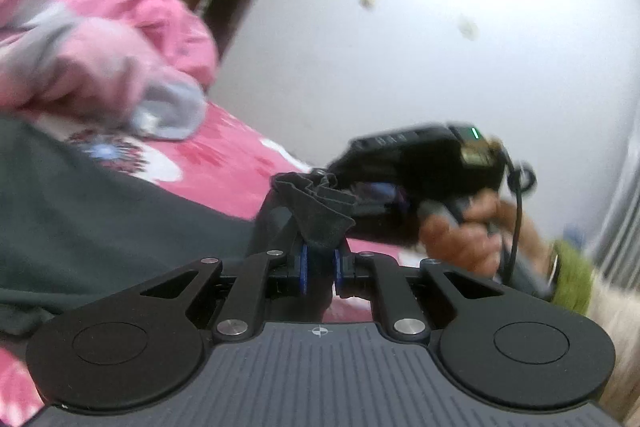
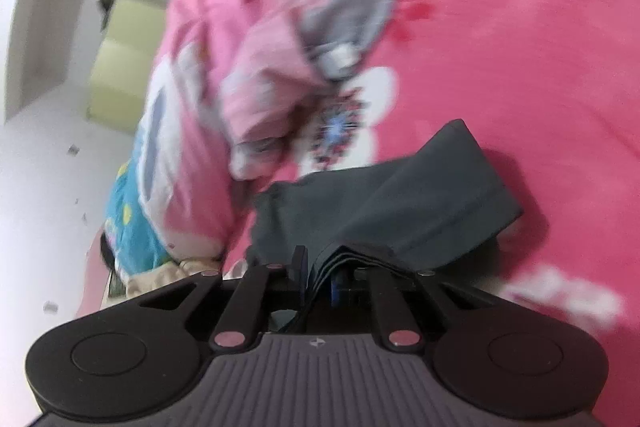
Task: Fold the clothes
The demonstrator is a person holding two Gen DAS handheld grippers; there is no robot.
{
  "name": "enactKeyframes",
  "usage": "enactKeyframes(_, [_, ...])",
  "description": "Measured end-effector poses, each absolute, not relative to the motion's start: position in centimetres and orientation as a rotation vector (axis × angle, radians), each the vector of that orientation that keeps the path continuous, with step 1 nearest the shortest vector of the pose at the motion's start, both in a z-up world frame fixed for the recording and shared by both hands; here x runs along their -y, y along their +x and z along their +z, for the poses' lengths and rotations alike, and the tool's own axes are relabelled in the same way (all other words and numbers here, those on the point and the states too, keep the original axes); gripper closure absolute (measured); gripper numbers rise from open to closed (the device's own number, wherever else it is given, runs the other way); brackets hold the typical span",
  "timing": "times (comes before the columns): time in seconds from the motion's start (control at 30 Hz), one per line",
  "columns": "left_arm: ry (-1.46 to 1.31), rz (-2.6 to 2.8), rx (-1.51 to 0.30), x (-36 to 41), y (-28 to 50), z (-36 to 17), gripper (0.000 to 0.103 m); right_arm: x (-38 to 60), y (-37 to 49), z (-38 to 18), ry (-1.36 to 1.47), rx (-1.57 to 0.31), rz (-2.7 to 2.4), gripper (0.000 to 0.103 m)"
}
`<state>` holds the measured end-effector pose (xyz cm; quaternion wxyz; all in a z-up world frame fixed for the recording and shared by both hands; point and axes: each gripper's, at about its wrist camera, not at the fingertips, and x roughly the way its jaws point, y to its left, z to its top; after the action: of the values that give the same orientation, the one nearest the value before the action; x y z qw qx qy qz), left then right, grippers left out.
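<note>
Pink floral bedspread beneath; crumpled pink-grey clothing heaped just beyond dark grey garment. Left gripper clamped on bunched garment corner. Right gripper clamped on stacked garment folds, lifted above bedspread.
</note>
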<state>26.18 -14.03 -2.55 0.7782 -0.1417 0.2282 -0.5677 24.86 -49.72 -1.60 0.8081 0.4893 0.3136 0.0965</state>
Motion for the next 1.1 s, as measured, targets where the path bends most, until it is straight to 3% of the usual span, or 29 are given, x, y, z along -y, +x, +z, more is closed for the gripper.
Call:
enactKeyframes(0.5, [-0.757, -0.897, -0.519, 1.2, 39.7, -5.1, 0.093, 36.7, 40.3, 0.6, 0.851, -0.663, 0.341, 0.095])
enactKeyframes(0.9, [-0.923, -0.699, -0.591, -3.6, 45.8, -9.3, 0.093, 30.5, 50.9, -3.2, 0.729, -0.771, 0.359, 0.095])
enactKeyframes(1.0, [-0.899, -0.637, -0.631, -3.9, 46.0, -10.0, 0.091, 29.6, 53.4, -5.0, 0.684, -0.901, 0.355, 0.092])
enactKeyframes(1.07, [-0.911, -0.617, -0.637, -4.3, 46.2, -10.3, 0.084, 29.6, 54.3, -5.3, 0.684, -0.967, 0.357, 0.086])
enactKeyframes(1.1, [-0.917, -0.608, -0.639, -4.5, 46.2, -10.4, 0.083, 29.7, 54.7, -4.9, 0.688, -0.986, 0.378, 0.075])
